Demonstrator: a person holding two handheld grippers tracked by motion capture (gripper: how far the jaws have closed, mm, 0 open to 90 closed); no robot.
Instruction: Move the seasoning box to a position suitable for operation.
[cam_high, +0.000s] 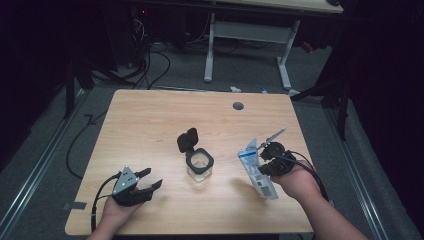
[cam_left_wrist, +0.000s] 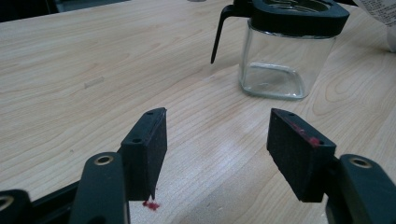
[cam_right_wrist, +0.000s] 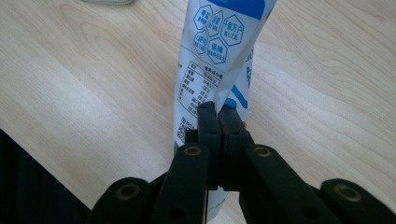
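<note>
one jar (cam_high: 200, 167), one packet (cam_high: 256, 169), two grippers (cam_high: 145, 184)

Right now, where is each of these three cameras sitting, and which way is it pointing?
High view: fixed above the person's side, looking forward and down on the table; forearms and hands enter from the bottom, left gripper open, right gripper holding the white-and-blue packet.
Left gripper view: rides the left gripper, looking along its open jaws at the glass jar.
Right gripper view: rides the right gripper, jaws pinching the packet.
Shared: the high and left gripper views both show the jar.
</note>
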